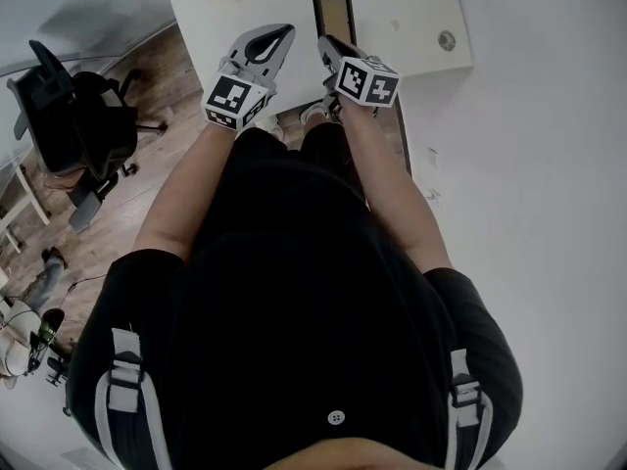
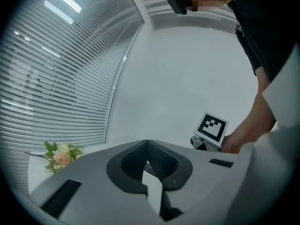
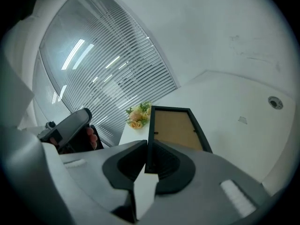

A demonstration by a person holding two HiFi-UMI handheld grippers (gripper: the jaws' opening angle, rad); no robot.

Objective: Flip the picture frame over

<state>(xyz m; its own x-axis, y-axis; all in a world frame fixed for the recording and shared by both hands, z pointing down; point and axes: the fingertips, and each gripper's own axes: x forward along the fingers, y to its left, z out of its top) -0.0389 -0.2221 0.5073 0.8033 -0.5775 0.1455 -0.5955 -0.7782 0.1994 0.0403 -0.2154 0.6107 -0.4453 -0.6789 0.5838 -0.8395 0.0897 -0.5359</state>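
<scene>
Two pairs of tongs hang side by side over the near edge of the white desk (image 1: 411, 8). We see the right tongs (image 3: 146, 162) clamped on the black left rim of the picture frame (image 3: 174, 128), whose brown backing board faces up. We cannot tell whether its far end rests on the desk. Flowers (image 3: 138, 115) lie beyond it. The left tongs (image 2: 149, 163) are pressed together, empty, clear of the frame.

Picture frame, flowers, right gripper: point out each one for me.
picture frame (image 3: 174, 129), right gripper view, on its brown backing board.
flowers (image 3: 138, 115), right gripper view, on the blooms.
right gripper (image 3: 148, 146), right gripper view, midway between its fingertips, shut on the frame's edge.
</scene>
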